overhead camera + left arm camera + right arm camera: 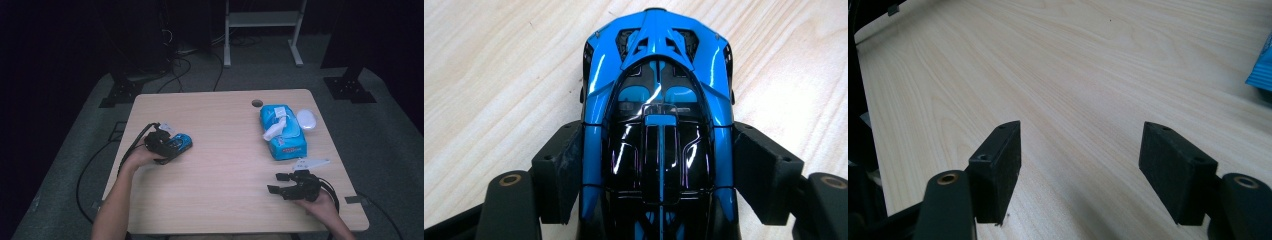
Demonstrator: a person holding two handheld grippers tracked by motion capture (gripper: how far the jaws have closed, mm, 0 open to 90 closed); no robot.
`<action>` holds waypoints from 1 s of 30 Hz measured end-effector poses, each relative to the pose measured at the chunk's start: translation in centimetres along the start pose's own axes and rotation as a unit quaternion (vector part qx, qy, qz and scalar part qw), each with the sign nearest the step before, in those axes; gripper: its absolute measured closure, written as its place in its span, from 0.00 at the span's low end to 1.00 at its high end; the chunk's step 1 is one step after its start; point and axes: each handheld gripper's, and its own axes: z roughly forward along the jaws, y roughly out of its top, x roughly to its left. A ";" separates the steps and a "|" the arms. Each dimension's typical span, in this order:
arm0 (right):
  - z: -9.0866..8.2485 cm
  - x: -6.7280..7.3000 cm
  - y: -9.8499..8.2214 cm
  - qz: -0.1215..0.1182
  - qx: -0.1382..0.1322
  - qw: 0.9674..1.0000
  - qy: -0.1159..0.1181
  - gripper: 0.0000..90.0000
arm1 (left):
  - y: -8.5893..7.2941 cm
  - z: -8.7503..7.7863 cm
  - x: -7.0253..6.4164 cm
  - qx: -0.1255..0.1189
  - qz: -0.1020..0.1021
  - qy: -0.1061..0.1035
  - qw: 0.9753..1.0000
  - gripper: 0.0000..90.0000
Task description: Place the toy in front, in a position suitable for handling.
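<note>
Toy car (659,135) clamped at the desk's (225,165) nine o'clock.
Left tongs (659,170) seemingly press its flanks; right tongs (1080,167) gape empty at four o'clock. Next, I judge: a lift.

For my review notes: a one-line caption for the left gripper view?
Left tongs clamp a glossy blue-and-black toy car on the pale wooden table.
</note>
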 end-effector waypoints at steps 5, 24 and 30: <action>0.0 0.0 0.0 0.000 0.000 1.000 -0.001 0.36 | -0.2 -1.2 0.1 -0.016 0.000 0.004 1.000 0.31; -0.6 0.0 0.3 0.002 -0.016 1.000 -0.010 0.36 | 1.5 -6.8 -2.7 -0.138 0.033 0.005 0.990 0.31; -1.6 -0.2 0.4 0.004 -0.032 0.999 -0.018 0.36 | 3.5 -6.7 -5.7 -0.141 0.076 -0.016 0.987 0.31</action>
